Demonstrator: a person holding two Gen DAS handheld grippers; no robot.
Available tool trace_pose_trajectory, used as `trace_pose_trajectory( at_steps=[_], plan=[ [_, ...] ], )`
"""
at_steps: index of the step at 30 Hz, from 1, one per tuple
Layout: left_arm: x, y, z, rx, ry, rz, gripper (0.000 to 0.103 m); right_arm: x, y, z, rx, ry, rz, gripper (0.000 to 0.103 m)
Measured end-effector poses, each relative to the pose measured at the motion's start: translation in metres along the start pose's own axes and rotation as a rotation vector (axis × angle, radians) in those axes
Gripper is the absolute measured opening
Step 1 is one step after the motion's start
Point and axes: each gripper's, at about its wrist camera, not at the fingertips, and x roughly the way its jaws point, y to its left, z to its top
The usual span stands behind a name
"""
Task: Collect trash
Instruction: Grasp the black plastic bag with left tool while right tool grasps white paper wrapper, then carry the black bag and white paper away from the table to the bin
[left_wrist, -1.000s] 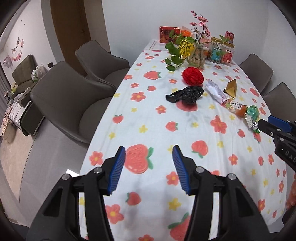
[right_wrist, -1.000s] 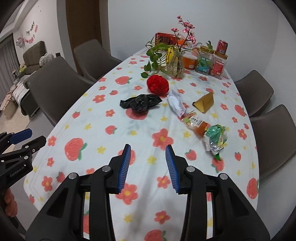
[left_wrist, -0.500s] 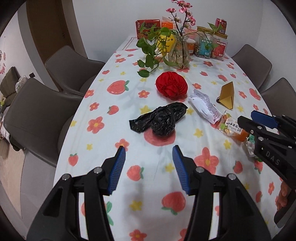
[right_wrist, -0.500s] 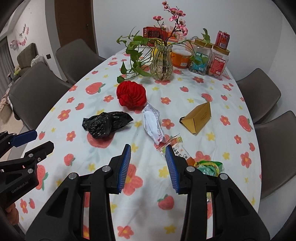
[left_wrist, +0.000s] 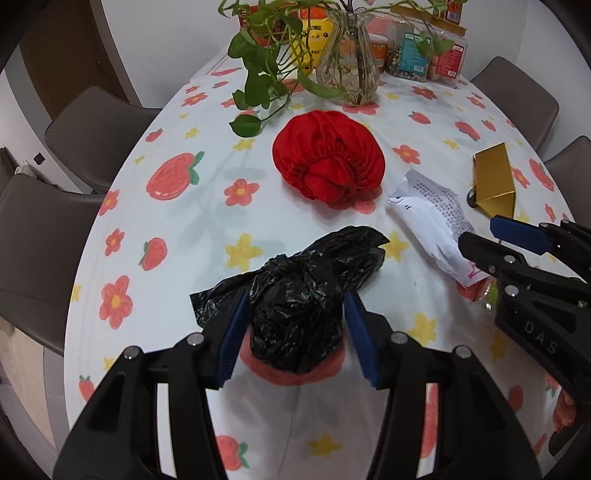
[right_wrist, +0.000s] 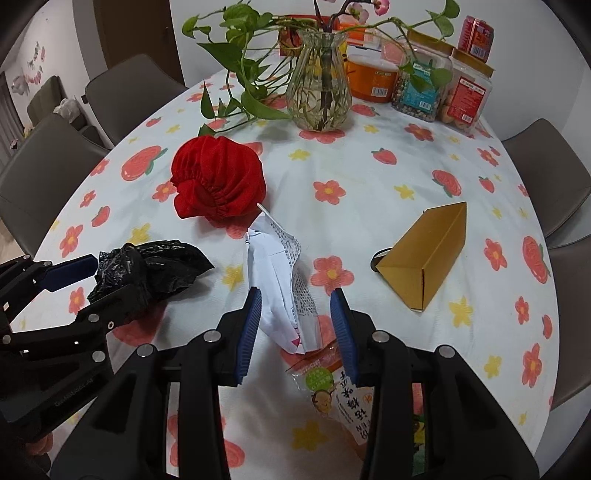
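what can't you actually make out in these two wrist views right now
- Green wrapper: right wrist view, mostly hidden behind the right gripper.
- Orange snack packet: its lower end runs under that gripper's frame.
- Crumpled black plastic bag: left wrist view, whether the left gripper pads touch it is unclear.
- Jar labels: print too small to read.

Place: a home dining room.
Counter: a long oval counter (right_wrist: 369, 177) under a cloth printed with strawberries and flowers.
Seating: grey upholstered chairs (left_wrist: 92, 125) along both sides.
Decoration: a glass vase (right_wrist: 319, 98) of trailing green leaves and pink blossoms.
Food: snack jars (right_wrist: 463, 92) and tins at the far end.
Beyond: a sofa (right_wrist: 46, 99), wall decals and a wooden door.
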Motion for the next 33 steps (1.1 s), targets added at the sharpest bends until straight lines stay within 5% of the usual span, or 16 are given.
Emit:
trace_pose_trajectory(
  at_steps=[3, 6, 9, 22, 33],
  plan=[
    [0.015, 0.003, -0.001, -0.014, 0.022, -0.014, 0.049, 0.010, 0.003, -0.001, -0.011, 0.016, 0.022, 0.037],
    [0.018, 0.008, -0.002, -0.032, 0.021, -0.029, 0.039, 0.014, 0.007, -0.002, -0.022, 0.026, 0.052, 0.013],
    [0.015, 0.011, -0.001, -0.042, 0.017, -0.049, 0.033, 0.009, 0.010, -0.003, -0.020, 0.016, 0.070, 0.001],
    [-0.050, 0.035, -0.026, -0.099, -0.039, -0.050, 0.030, -0.062, 0.037, -0.017, -0.039, -0.058, 0.114, 0.001],
    [-0.131, 0.086, -0.116, -0.223, -0.061, 0.044, 0.030, -0.127, 0.111, -0.064, -0.153, -0.095, 0.202, 0.001]
  ],
)
